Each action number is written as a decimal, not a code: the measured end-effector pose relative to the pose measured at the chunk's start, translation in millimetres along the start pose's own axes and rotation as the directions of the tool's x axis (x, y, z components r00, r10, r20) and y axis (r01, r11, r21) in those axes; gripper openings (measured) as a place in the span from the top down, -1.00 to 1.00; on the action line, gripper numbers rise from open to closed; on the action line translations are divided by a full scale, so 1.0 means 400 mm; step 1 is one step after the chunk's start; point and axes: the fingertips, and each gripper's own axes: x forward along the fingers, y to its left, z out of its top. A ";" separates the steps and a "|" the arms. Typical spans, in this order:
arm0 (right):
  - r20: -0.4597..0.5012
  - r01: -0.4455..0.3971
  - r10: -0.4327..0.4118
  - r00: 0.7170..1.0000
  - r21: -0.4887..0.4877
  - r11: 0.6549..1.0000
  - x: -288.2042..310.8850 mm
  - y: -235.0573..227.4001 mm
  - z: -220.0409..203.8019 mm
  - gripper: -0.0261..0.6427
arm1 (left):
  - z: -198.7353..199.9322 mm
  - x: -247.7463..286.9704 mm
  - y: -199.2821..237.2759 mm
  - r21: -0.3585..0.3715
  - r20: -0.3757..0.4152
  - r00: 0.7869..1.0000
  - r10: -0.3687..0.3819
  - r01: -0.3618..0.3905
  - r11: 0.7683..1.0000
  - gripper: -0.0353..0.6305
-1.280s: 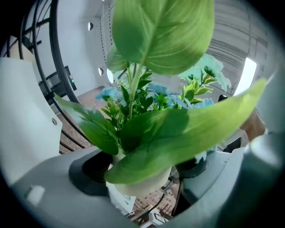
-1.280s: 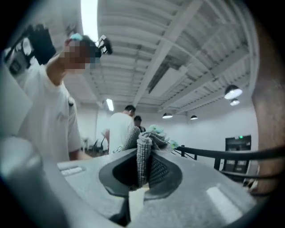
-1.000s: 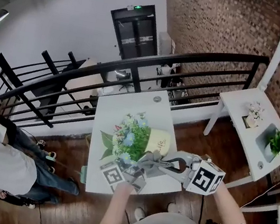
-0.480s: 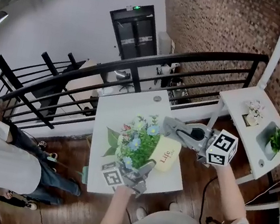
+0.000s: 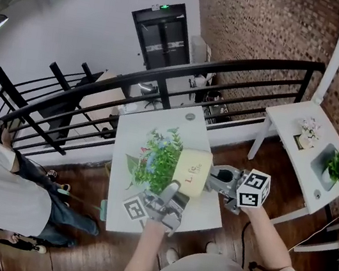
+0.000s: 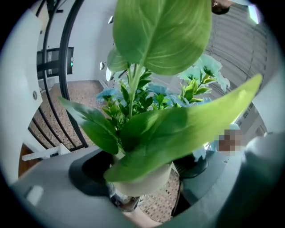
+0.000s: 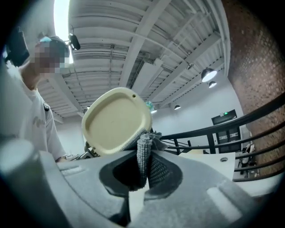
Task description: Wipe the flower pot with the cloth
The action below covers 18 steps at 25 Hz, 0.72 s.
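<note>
Flower pot (image 5: 190, 171), tipped sideways above the white table (image 5: 132, 133), is clamped in the left gripper (image 5: 167, 197). Right gripper (image 5: 216, 174), pinching the cloth (image 7: 143, 156), has swung from the pot's far side to its base; the underside seems next for wiping.

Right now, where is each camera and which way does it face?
Head view: on the person's head, facing down at the table; forearms show.
Left gripper view: on left hand-held gripper, facing up into plant; jaws show.
Right gripper view: on right hand-held gripper, facing flower pot's base; jaws pinch cloth.
Shared: the flower pot.
</note>
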 end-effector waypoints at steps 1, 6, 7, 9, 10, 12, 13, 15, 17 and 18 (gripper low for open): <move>-0.006 -0.009 0.009 1.000 -0.002 1.000 0.004 0.011 -0.012 0.92 | 0.008 0.002 0.006 0.000 0.019 1.000 0.010 -0.010 1.000 -0.50; -0.002 -0.027 0.027 1.000 0.009 1.000 0.022 0.062 -0.035 0.92 | 0.046 0.001 0.024 -0.002 0.082 0.995 0.050 -0.050 0.999 -0.50; 0.000 -0.022 0.022 1.000 0.009 1.000 0.027 0.067 -0.035 0.92 | 0.051 0.003 0.025 -0.003 0.092 0.994 0.056 -0.056 0.998 -0.50; 0.011 -0.013 0.013 1.000 0.022 1.000 0.037 0.072 -0.036 0.92 | 0.058 0.008 0.028 -0.003 0.111 0.991 0.069 -0.069 0.998 -0.50; 0.018 -0.015 0.014 1.000 0.033 0.999 0.043 0.077 -0.037 0.92 | 0.061 0.011 0.032 -0.004 0.121 0.990 0.076 -0.076 0.997 -0.50; 0.025 -0.030 0.029 0.999 0.046 0.999 0.055 0.099 -0.039 0.92 | 0.065 0.017 0.041 0.000 0.137 0.986 0.097 -0.098 0.995 -0.50; 0.029 -0.043 0.042 0.999 0.049 0.998 0.060 0.115 -0.040 0.92 | 0.067 0.018 0.047 0.009 0.142 0.984 0.112 -0.114 0.993 -0.50; 0.039 -0.065 0.063 0.997 0.050 0.997 0.069 0.144 -0.041 0.92 | 0.066 0.019 0.062 0.035 0.139 0.980 0.145 -0.151 0.988 -0.50; 0.035 -0.059 0.058 0.998 0.017 0.998 0.074 0.163 -0.036 0.92 | 0.059 0.019 0.080 0.049 0.131 0.975 0.178 -0.186 0.981 -0.50; 0.028 -0.046 0.046 0.999 -0.019 0.999 0.075 0.171 -0.032 0.92 | 0.056 0.017 0.090 0.055 0.130 0.972 0.197 -0.205 0.977 -0.50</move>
